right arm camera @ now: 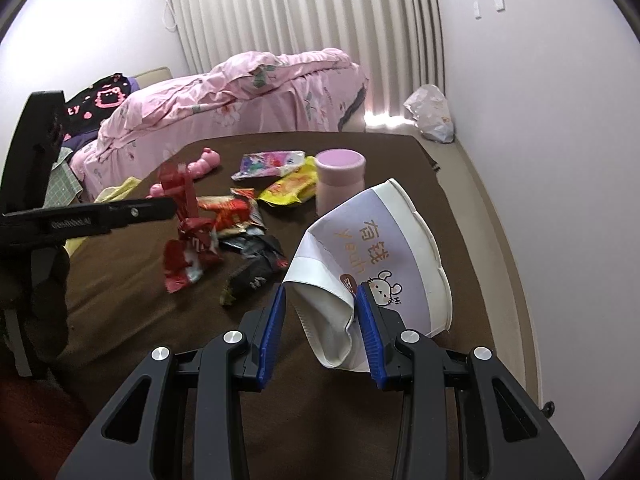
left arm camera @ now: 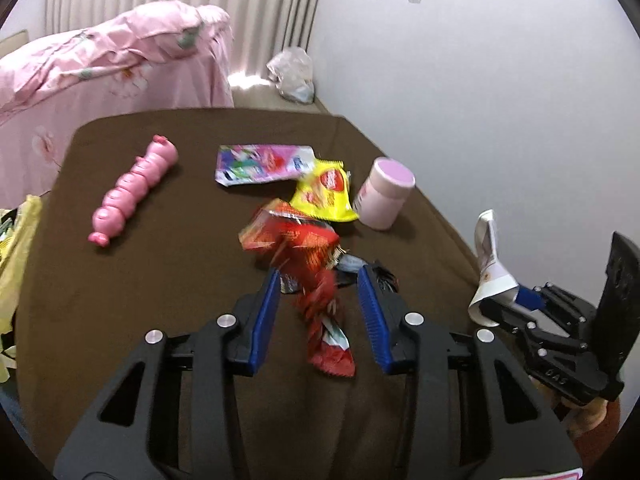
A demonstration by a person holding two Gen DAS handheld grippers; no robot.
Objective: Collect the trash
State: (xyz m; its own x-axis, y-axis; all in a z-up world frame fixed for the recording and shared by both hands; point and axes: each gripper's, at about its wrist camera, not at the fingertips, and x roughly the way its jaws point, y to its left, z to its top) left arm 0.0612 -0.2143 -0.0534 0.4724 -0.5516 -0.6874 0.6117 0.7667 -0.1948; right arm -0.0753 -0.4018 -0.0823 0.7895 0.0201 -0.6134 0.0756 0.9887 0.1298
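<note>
A: How far along is the tidying?

B: Early, I'd judge. The left tongs (left arm camera: 320, 312) stand wide apart, and a red wrapper (left arm camera: 316, 280) is blurred between the blue pads; from the right wrist view it seems to hang in the air, so I cannot tell if anything grips it.

A: And the right tongs (right arm camera: 320, 328)?

B: Partly open, with a crushed paper cup (right arm camera: 380, 256) resting against the right pad. Whether it is truly pinched, I cannot tell.

A: What remains?

B: At twelve o'clock on the brown bench (left arm camera: 160, 300): a yellow packet (left arm camera: 324, 196), a colourful pouch (left arm camera: 264, 164), and dark wrappers (right arm camera: 252, 260). A pink tumbler (left arm camera: 384, 192) sits at one o'clock, a pink toy (left arm camera: 132, 192) at ten.
</note>
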